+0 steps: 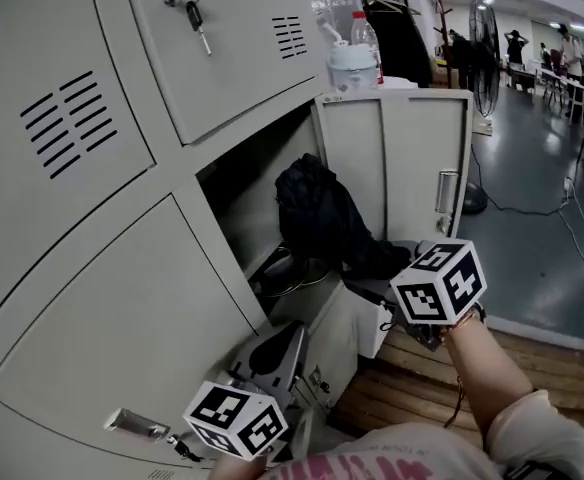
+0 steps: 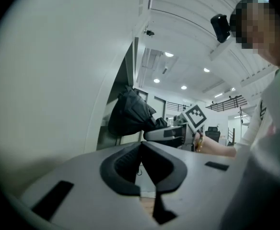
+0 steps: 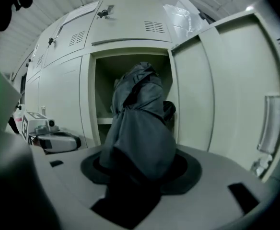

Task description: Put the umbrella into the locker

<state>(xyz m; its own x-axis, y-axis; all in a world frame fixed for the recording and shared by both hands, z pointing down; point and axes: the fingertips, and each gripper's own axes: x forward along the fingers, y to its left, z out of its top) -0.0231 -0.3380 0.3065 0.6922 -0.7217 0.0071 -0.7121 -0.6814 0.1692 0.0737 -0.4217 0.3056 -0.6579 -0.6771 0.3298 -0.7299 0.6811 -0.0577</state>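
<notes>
Right gripper [image 3: 139, 176] jaws pinch umbrella [image 3: 140, 119] at locker [image 3: 88, 99] mouth; left gripper [image 2: 141, 171] jaws pressed together, empty. Risk: loose fabric may snag door [image 3: 212, 95] beside mouth, slip free.

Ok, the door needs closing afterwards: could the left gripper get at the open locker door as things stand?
Probably not directly. The left gripper sits low at the left, the open door stands on the far right, and the right gripper with the umbrella it holds lies between them.
</notes>
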